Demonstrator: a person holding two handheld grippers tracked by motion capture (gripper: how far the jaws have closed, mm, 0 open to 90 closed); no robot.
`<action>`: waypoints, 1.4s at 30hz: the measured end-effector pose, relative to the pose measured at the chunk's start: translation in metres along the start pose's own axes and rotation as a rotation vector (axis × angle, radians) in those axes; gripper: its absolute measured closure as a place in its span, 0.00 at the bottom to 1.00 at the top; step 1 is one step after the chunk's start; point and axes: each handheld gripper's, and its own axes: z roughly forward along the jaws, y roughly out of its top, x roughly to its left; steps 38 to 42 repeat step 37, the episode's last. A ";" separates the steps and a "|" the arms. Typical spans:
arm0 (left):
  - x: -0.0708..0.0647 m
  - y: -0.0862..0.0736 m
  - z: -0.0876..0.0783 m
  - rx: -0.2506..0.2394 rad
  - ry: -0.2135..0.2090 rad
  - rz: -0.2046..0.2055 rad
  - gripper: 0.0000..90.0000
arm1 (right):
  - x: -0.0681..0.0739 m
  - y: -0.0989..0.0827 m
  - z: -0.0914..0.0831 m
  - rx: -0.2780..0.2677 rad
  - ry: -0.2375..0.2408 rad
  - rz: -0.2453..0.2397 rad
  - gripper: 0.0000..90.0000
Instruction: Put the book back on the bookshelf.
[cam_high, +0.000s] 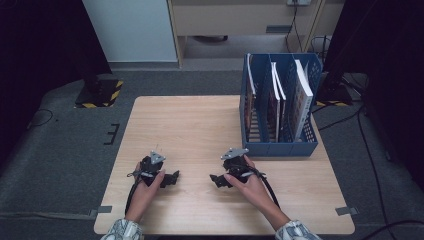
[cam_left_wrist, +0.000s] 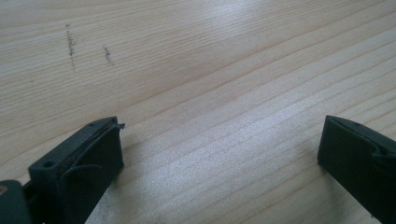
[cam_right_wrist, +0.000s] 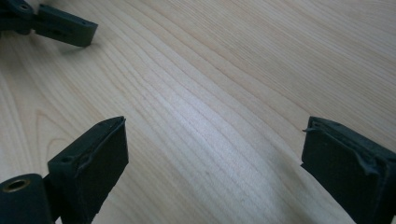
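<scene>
Here, left gripper (cam_high: 173, 177) and right gripper (cam_high: 216, 180) gaping, resting on table (cam_high: 200, 125), blue rack (cam_high: 280, 107) well apart.

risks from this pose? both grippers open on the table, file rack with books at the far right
1. The left hand-held gripper and right hand-held gripper point at each other across a small gap; their jaws could clash.
2. The books lean loosely in the blue file rack; pulling one might tip its neighbours.
3. The right gripper's cable trails over the table and could snag.
</scene>
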 end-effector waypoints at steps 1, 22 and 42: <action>0.000 0.000 0.000 0.000 0.000 0.000 0.00 | 0.000 0.001 0.002 0.001 -0.002 0.006 0.08; 0.000 0.000 0.000 0.000 -0.002 0.002 0.00 | 0.003 -0.002 0.026 0.016 -0.102 -0.006 0.07; 0.000 0.000 0.000 0.000 -0.003 0.005 0.00 | 0.003 -0.017 0.013 0.013 -0.136 0.001 0.03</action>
